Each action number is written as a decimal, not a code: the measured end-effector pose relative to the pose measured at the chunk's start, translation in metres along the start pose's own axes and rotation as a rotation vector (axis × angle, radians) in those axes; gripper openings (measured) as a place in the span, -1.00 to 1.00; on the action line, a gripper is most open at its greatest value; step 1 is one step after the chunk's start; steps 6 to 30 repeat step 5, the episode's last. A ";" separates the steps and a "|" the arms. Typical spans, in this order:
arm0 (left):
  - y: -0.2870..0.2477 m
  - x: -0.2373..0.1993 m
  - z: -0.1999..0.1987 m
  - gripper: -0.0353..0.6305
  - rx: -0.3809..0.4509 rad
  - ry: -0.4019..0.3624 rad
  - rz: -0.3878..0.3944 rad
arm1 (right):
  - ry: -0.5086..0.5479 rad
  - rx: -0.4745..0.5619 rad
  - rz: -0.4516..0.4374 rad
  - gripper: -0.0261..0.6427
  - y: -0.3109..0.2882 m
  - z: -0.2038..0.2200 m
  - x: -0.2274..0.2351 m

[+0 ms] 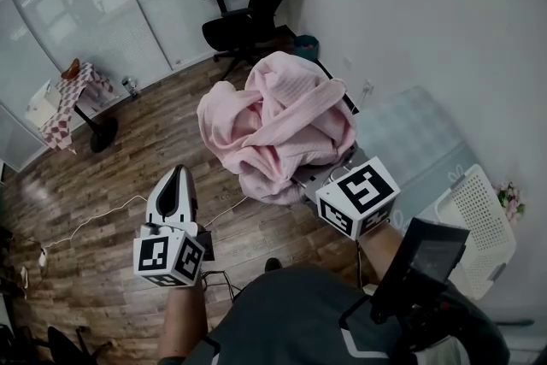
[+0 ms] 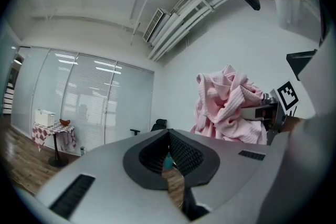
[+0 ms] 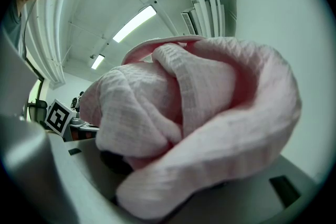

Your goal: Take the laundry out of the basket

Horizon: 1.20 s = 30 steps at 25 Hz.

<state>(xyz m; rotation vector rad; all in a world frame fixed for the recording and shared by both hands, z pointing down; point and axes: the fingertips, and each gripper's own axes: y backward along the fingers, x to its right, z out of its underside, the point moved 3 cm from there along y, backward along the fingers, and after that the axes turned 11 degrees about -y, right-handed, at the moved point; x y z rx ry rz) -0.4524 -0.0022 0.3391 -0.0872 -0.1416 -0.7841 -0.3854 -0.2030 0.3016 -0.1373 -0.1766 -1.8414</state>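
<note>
In the head view the right claw is clenched on the laundry, a bunched pink cloth held up in the air above the wood floor, with its folds spilling over the claw's tip. The white basket sits at the lower right edge, well apart from the laundry and lower than it. The left claw is beside the laundry, apart from it, with its jaws drawn together to a point. A black chair stands by the far wall, and a small bench with a checked cover is off to the left. In the left gripper view the left claw is closed with nothing in it, its dark pads meeting at the tip with only a sliver of floor showing beneath. The laundry hangs to the right, draped over the other claw. In the right gripper view the laundry fills nearly the whole picture. It is wedged between the jaws and heaped over them, so the pads are buried in the cloth.
</note>
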 end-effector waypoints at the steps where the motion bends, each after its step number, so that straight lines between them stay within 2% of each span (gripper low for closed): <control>1: 0.000 -0.001 -0.002 -0.87 0.002 0.003 0.000 | -0.001 0.000 0.000 -0.04 -0.001 -0.002 0.000; 30: -0.004 -0.003 -0.011 -0.87 0.009 0.003 -0.005 | -0.005 0.001 -0.001 -0.04 -0.006 -0.008 0.004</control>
